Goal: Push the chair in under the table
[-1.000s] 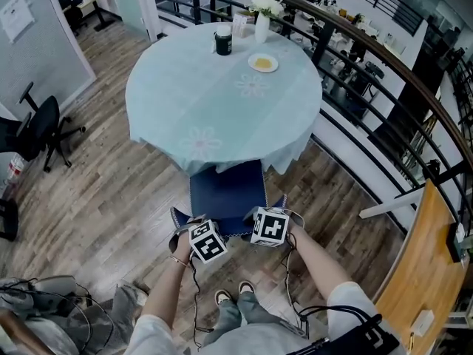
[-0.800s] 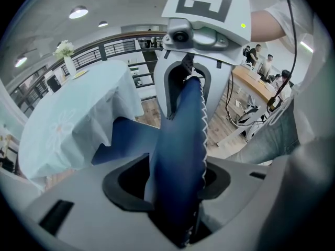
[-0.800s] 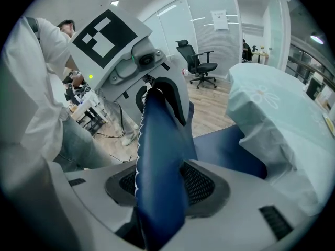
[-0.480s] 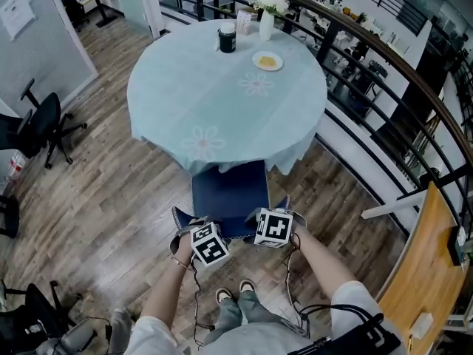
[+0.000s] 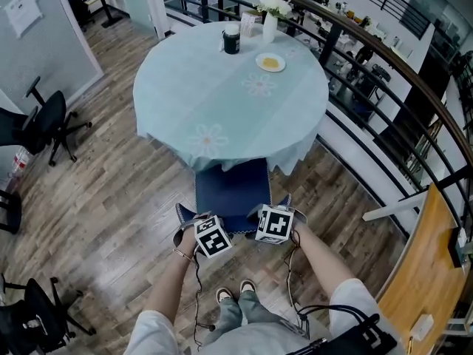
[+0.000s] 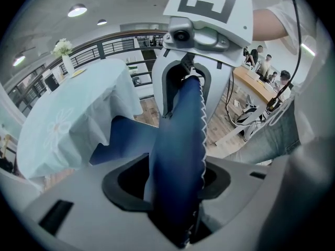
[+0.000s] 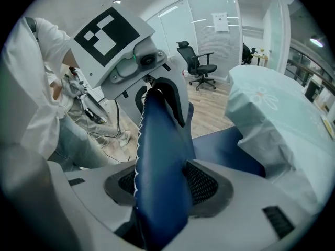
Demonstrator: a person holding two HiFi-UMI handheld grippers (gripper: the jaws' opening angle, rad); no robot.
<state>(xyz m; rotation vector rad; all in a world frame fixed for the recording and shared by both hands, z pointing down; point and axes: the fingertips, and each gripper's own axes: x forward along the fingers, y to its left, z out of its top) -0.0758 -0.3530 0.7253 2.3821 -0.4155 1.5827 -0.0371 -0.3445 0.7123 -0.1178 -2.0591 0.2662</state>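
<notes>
Wood floor (image 5: 111, 198); blue chair (image 5: 229, 192) partly under round table (image 5: 222, 87)

A dark blue chair (image 5: 230, 191) with white-stitched edging stands upright, the top edge of its backrest running between both pairs of jaws. The left gripper (image 6: 175, 192) is clamped on it; the right gripper (image 7: 159, 192), its jaws having just been opening, seems only loosely around it. Beyond the jaws, the seat's far end sits under the round worktop (image 5: 185, 87), draped in pale blue flowered cloth.
</notes>
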